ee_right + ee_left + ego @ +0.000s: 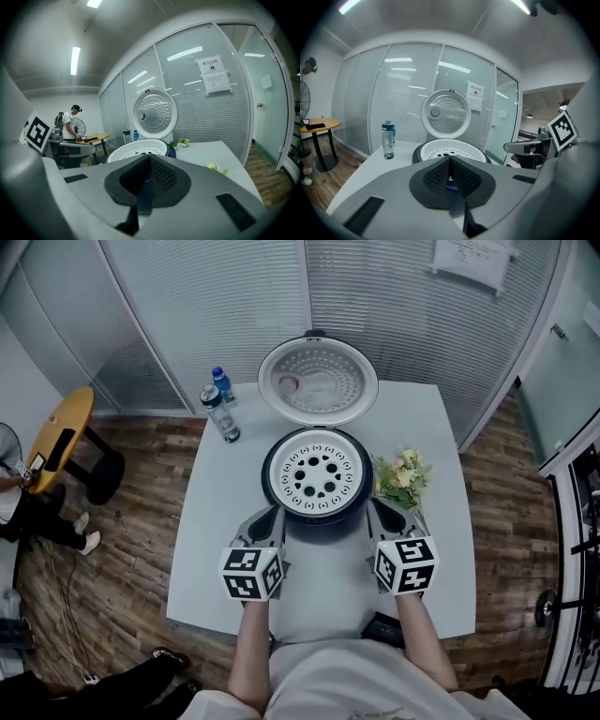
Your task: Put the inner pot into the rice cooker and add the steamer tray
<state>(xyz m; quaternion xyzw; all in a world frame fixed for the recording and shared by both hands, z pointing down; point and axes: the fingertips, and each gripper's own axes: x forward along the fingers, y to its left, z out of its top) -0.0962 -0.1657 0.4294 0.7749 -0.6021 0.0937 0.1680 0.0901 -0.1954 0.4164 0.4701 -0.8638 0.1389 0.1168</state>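
With the steamer tray (315, 474) seated in the open rice cooker (317, 525) mid-surface (220, 512), and the left gripper (274, 513) and right gripper (376, 506) clenched on nothing just beside its front, a careless swing could nudge the cooker or tilt the tray.

One dark round rice cooker (315, 527), one white perforated plastic steamer tray (281, 486).
Far left, two clear plastic water bottles (221, 415) (223, 384); right, one pale yellow flower bunch (403, 474).
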